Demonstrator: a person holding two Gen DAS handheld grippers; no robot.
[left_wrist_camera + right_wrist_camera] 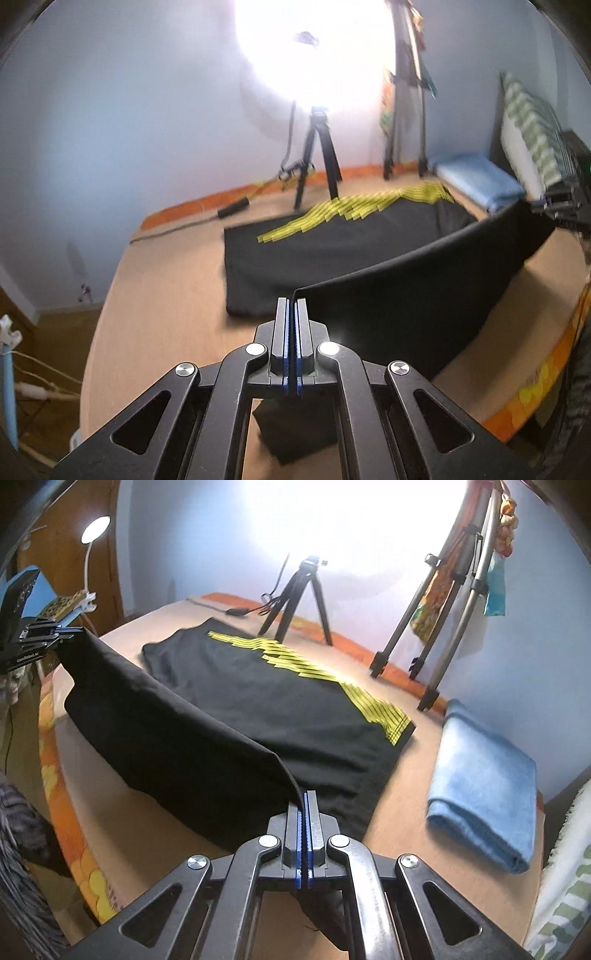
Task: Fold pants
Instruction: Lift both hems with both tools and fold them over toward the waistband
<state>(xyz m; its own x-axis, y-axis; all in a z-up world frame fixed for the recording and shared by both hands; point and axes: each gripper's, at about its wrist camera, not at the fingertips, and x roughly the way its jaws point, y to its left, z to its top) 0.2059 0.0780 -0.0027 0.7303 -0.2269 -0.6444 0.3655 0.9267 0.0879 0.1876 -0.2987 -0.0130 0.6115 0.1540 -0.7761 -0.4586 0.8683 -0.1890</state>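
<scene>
Black pants [332, 254] with a yellow striped band [354, 210] lie on the tan table. My left gripper [292, 301] is shut on one corner of their near edge, held above the table. My right gripper [305, 795] is shut on the other corner of the pants [258, 709]. The lifted edge hangs taut between the two grippers like a curtain. The right gripper shows at the far right of the left wrist view [561, 206]; the left gripper shows at the far left of the right wrist view [70, 633].
A folded blue towel [484, 786] lies on the table [399, 842] right of the pants; it also shows in the left wrist view [476, 181]. A small black tripod [295, 598] and a taller tripod [443, 620] stand at the far edge. A striped pillow [532, 129] is at right.
</scene>
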